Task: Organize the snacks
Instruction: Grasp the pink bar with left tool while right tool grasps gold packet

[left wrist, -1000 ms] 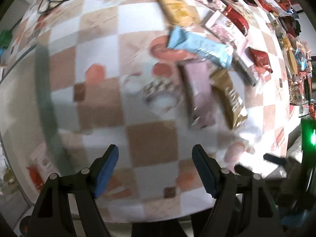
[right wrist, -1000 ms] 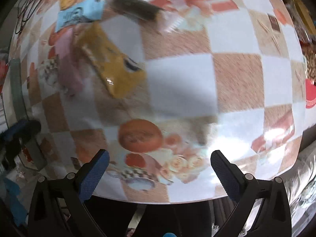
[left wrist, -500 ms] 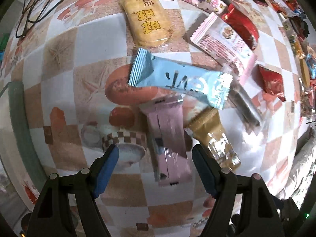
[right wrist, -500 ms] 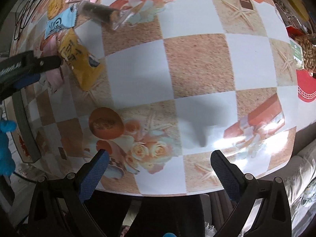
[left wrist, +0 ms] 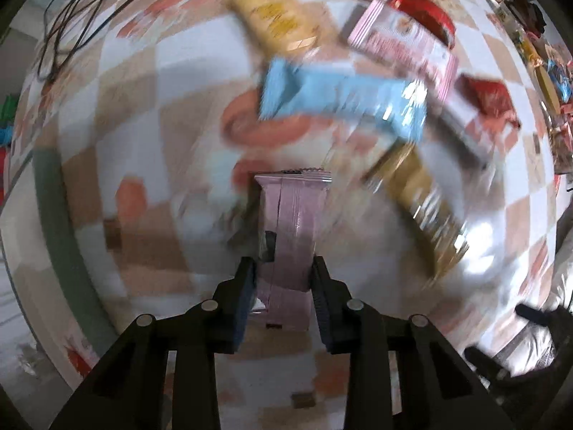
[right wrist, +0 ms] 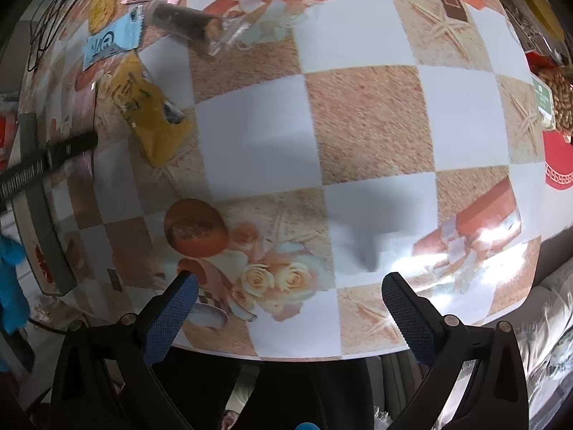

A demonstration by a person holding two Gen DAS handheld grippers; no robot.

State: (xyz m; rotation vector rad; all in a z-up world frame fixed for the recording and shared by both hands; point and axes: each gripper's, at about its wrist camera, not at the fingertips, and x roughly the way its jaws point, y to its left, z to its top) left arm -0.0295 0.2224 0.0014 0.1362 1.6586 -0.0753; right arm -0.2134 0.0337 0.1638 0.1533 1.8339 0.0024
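The left gripper [left wrist: 283, 279] points straight down over the checked, flower-printed tablecloth [right wrist: 358, 114], and its jaws are closing on a long pale-pink foil snack bar [left wrist: 292, 229]. The bar's near end lies between the blue pads [left wrist: 243, 297], and the wrapper looks pinched at both sides. The table around it is badly smeared in the left wrist view, so I would only say the pads appear to press on it.

What the coming move turns on is the bar's long axis. It runs straight away from the gripper, toward the far edge of the table, so the jaws cross its narrow width and most of its length sticks out beyond the fingertips. Held by one end like this, the bar would likely droop or swing when lifted.

Beyond its far end lies a light-blue wrapped bar [left wrist: 340, 104], set crosswise. A gold foil bar [left wrist: 419, 208] slants off to the right, just beside the pink one.

The right gripper [right wrist: 290, 304] hangs wide open and empty over bare cloth near the table's near edge. It is well apart from the snacks, so the left hand is clearly the nearer one.
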